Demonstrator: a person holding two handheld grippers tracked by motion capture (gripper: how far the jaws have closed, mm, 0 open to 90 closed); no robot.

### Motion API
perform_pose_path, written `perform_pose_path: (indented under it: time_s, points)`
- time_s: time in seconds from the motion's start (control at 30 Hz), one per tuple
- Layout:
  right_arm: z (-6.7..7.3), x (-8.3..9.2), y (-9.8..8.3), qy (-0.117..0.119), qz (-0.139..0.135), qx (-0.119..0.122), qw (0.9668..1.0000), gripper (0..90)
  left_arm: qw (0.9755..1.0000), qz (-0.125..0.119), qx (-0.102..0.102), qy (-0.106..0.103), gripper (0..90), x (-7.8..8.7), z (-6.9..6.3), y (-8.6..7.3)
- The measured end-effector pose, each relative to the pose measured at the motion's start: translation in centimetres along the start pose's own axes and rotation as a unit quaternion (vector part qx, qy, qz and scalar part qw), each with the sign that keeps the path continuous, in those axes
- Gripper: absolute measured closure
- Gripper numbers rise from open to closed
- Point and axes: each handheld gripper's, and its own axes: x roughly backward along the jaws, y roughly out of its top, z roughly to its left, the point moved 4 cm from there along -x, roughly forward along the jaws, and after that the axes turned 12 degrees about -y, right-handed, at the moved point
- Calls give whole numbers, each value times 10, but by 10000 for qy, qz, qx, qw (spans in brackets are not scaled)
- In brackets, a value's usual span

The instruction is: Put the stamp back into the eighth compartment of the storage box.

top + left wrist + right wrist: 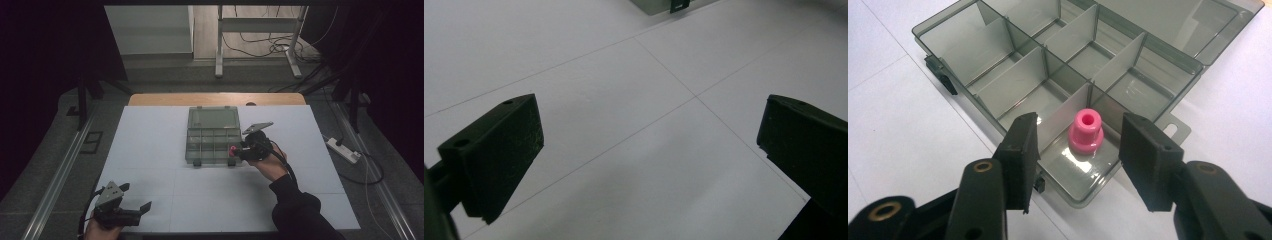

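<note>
Pink spool (1086, 131) stands between open right gripper (1075, 150) fingers, untouched.

White table (150, 165) with thin seam lines, open clear compartment box (212, 135) lying at centre

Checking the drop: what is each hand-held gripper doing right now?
Left hand-held gripper: open, holding nothing, over the bare table.
Right hand-held gripper: open, either side of the pink piece standing in the box.
</note>
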Motion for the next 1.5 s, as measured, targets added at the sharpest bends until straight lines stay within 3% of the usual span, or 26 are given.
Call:
perform_pose_path:
  time_s: [0.37,0.57,1.5]
  points:
    - [2,9,-7,-38,14,19,10000,408,10000,-5,2,-8,0,0,0,0]
    - [4,13,-10,66,27,-25,10000,376,10000,-13,3,-11,0,0,0,0]
    - [11,43,-31,147,60,-42,9999,175,10000,-31,9,-21,0,1,0,0]
